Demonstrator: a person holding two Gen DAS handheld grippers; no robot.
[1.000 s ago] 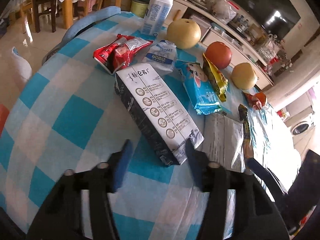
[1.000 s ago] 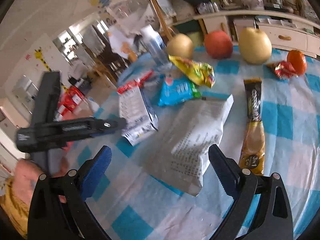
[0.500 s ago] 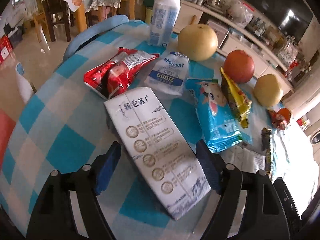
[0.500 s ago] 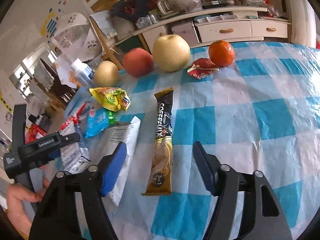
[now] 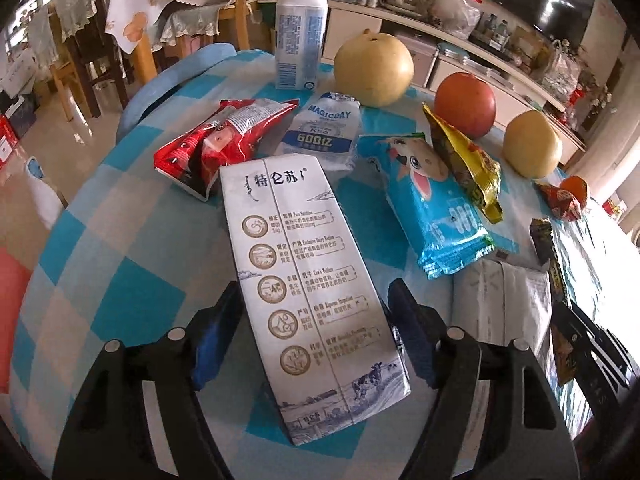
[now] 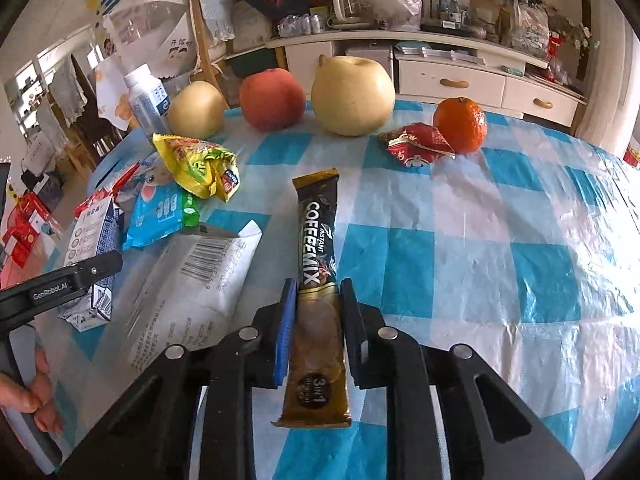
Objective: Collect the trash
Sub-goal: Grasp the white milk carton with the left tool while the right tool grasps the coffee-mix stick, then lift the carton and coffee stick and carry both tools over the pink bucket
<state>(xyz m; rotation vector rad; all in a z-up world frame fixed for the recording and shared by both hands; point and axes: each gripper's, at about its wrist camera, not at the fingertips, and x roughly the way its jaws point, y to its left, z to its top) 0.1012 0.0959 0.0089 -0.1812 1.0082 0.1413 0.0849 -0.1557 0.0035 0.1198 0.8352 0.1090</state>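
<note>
A white milk carton [image 5: 304,276] lies flat on the blue-checked table, and my left gripper [image 5: 316,300] straddles its near half with both fingers close to its sides, open. The carton also shows in the right wrist view [image 6: 90,256]. My right gripper [image 6: 316,304] has closed in on a black and gold coffee-mix sachet [image 6: 318,288], its fingers touching both edges. Other wrappers lie around: red [image 5: 218,142], clear white [image 5: 322,134], blue [image 5: 434,208], yellow [image 5: 466,160], a small red one [image 6: 416,144] and a white printed bag [image 6: 188,292].
A white bottle [image 5: 300,30], two pears [image 5: 374,68] [image 6: 352,94], a red apple [image 6: 272,98] and an orange [image 6: 460,124] stand along the far side of the table. Chairs and a cabinet lie beyond. The table's left edge [image 5: 60,216] drops to the floor.
My left gripper moved forward over the milk carton and now straddles it. My right gripper advanced onto the coffee sachet and its fingers closed in from wide open to the sachet's edges.
</note>
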